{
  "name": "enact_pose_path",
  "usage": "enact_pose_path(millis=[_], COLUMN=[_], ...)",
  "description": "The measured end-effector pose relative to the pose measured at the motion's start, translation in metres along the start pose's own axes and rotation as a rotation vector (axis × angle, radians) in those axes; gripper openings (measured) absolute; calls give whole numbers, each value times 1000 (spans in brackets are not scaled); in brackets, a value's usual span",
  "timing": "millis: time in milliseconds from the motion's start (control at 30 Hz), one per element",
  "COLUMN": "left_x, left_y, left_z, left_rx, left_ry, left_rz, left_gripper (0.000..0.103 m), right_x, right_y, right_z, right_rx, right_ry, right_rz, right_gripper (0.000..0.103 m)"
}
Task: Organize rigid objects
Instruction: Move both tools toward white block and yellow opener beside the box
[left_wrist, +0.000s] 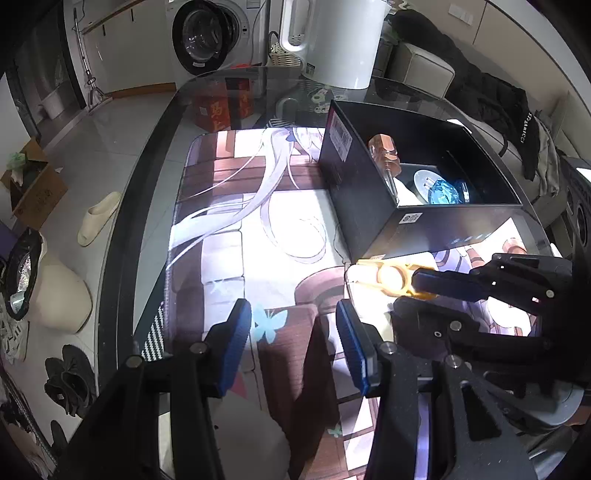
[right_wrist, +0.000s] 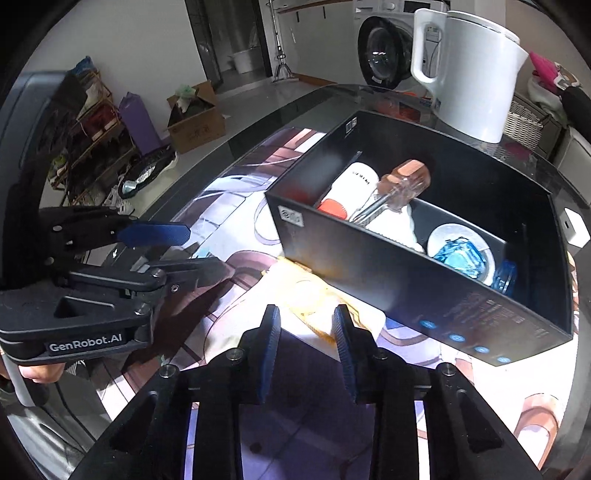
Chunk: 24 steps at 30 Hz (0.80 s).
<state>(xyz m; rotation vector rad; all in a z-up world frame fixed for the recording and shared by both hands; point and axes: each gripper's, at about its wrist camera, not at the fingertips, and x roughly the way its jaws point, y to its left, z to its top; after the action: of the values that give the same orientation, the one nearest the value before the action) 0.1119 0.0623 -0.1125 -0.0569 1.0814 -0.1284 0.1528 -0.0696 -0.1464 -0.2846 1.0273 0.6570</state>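
A flat yellow piece (right_wrist: 314, 299) lies on the printed mat (left_wrist: 229, 236), in a glare of light, right against the near wall of the black box (right_wrist: 436, 280). The right claw (right_wrist: 306, 321) points down at it with a finger on either side; the blue pads sit close to its edges, but whether they press on it cannot be told through the glare. In the left wrist view, one right-claw finger (left_wrist: 443, 284) lies over the piece's end. The left claw (left_wrist: 291, 332) stands apart with nothing between its fingers, over the mat just left of the piece. Beyond both claws, the box holds a screwdriver (right_wrist: 399, 184), a white bottle (right_wrist: 351, 192) and a blue object (right_wrist: 458, 258). A white kettle (right_wrist: 469, 74) stands on the counter (left_wrist: 155, 155) behind the box.
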Motion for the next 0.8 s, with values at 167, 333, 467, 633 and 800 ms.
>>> enact_pose_path(millis=[167,333,467,633,800], left_x=[3,11,18,25,28], left_y=[-7,-25,-49,-65,-67], left_z=[0,2,4,11,18], left_rx=[21,83,178,261,261], left_ry=[5,15,6,-51,-45], left_rz=[-5,-34,-40,14,-30], left_gripper=[47,47,48,49,52], right_x=[-4,-13,-24,-37,-39], right_y=[1,-12,-33,-58,-68], right_z=[-5,-23,-42,-55,-55], right_rx=[-12,13,62,116,140], right_ry=[31,58,75,56,39], right_rz=[10,-10,-23,-36,-44], right_gripper=[9,6,4,4,15])
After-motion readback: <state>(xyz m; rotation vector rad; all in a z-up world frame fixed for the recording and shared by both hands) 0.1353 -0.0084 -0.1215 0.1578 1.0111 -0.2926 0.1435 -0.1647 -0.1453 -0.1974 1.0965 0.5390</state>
